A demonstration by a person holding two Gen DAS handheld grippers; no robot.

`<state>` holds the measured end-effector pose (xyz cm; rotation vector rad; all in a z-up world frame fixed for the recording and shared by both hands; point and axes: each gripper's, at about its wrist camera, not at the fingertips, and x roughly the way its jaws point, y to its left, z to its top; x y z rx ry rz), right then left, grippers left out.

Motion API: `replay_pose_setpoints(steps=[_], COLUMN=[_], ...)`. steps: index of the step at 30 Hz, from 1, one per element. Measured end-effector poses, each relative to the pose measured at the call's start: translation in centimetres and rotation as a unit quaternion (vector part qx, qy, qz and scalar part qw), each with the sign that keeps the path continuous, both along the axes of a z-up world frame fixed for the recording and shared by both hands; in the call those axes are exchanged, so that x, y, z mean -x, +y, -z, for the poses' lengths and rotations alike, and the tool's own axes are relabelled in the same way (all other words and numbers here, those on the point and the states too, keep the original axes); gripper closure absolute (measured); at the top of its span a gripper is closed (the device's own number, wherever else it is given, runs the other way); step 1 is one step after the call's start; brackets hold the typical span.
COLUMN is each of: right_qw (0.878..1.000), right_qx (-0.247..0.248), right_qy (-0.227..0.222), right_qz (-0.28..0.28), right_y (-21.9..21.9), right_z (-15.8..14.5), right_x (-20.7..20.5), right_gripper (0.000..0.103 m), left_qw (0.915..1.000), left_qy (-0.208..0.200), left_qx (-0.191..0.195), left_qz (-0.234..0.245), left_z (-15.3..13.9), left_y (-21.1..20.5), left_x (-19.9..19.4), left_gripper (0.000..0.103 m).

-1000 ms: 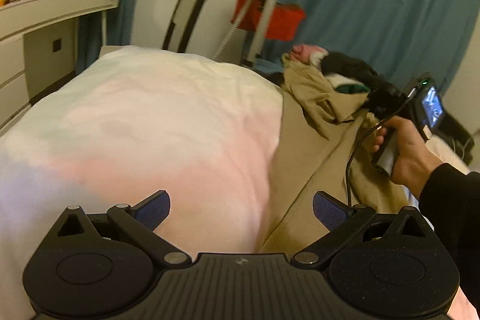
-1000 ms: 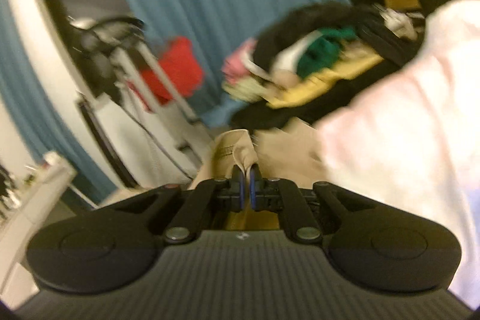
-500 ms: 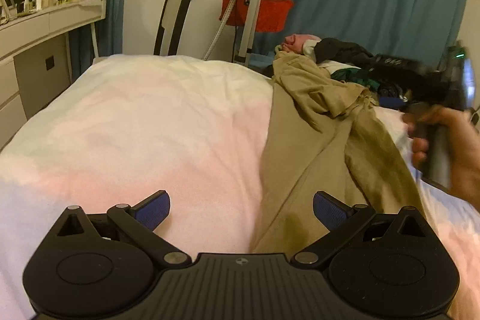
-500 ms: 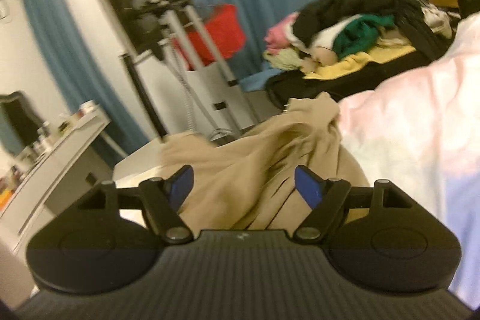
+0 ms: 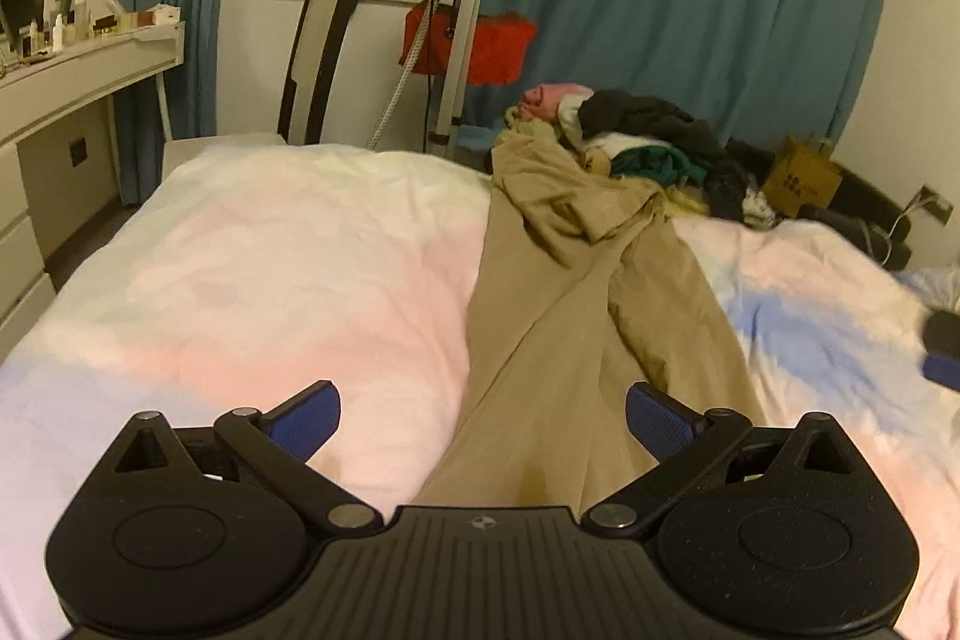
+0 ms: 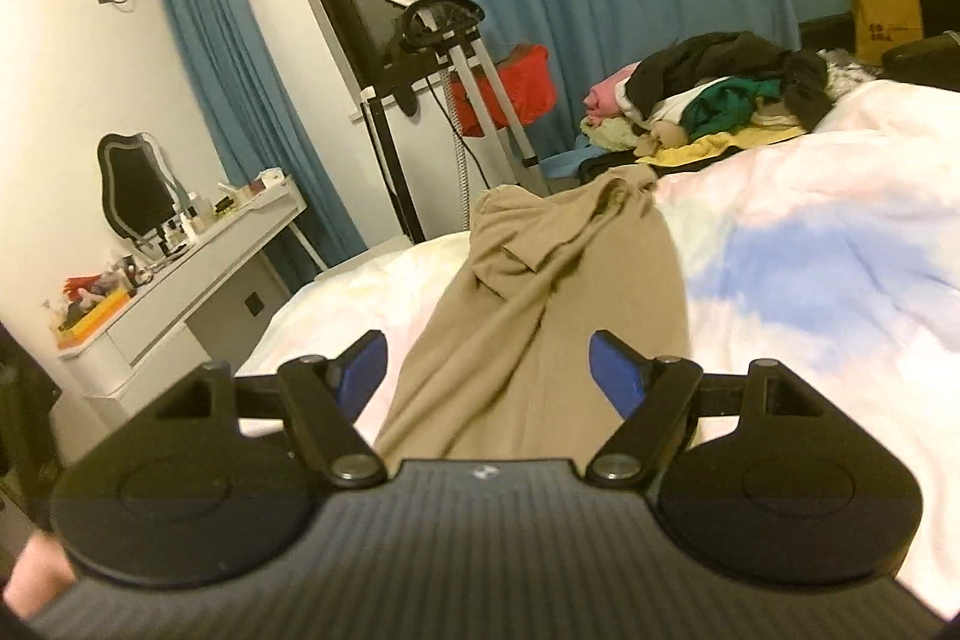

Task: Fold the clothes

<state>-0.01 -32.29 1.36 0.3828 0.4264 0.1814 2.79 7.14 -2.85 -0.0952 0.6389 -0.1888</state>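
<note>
Khaki trousers lie stretched lengthwise down my bed, legs crossing and the far end bunched near the heap of clothes, so nothing is squared yet. My left tongs and right tongs both gape wide and empty over the near end, placed, I judge, to pinch its 2 sides.

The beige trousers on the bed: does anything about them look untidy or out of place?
Yes. The far end of the beige trousers is bunched and crumpled near the clothes pile, and one leg crosses over the other instead of lying flat on the duvet.
</note>
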Motion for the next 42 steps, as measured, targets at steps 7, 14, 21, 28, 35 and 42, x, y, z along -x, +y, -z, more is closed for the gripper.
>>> replay_pose_setpoints(steps=[7,14,21,28,35,42], right_qw=[1.0,0.997,0.995,0.994,0.989,0.987], right_qx=[-0.02,-0.054,-0.077,-0.086,-0.107,-0.117], right_qy=[0.02,0.056,0.063,0.068,0.093,0.104], right_qz=[-0.01,0.005,0.015,0.023,0.034,0.042], right_y=[-1.3,-2.9,-3.5,-4.0,-4.9,-5.3], right_z=[2.1,4.6,5.2,5.4,6.3,6.8], right_x=[2.8,1.8,1.6,1.7,1.7,1.4], right_gripper=[0.026,0.026,0.026,0.026,0.026,0.026], left_qw=[0.9831,0.9487,0.9652,0.9797,0.9781,0.9638], left_qy=[0.163,0.252,0.238,0.199,0.114,0.043], left_qx=[0.082,0.179,0.098,-0.023,-0.142,-0.162], left_qz=[0.014,-0.065,-0.045,0.0,0.101,0.207], left_z=[2.8,4.5,5.0,4.2,0.8,-1.5], left_y=[3.2,9.2,8.0,4.9,-0.7,-6.4], left_x=[-1.9,-3.1,-2.7,-1.8,2.4,6.9], left_gripper=[0.019,0.022,0.036,0.095,0.098,0.098])
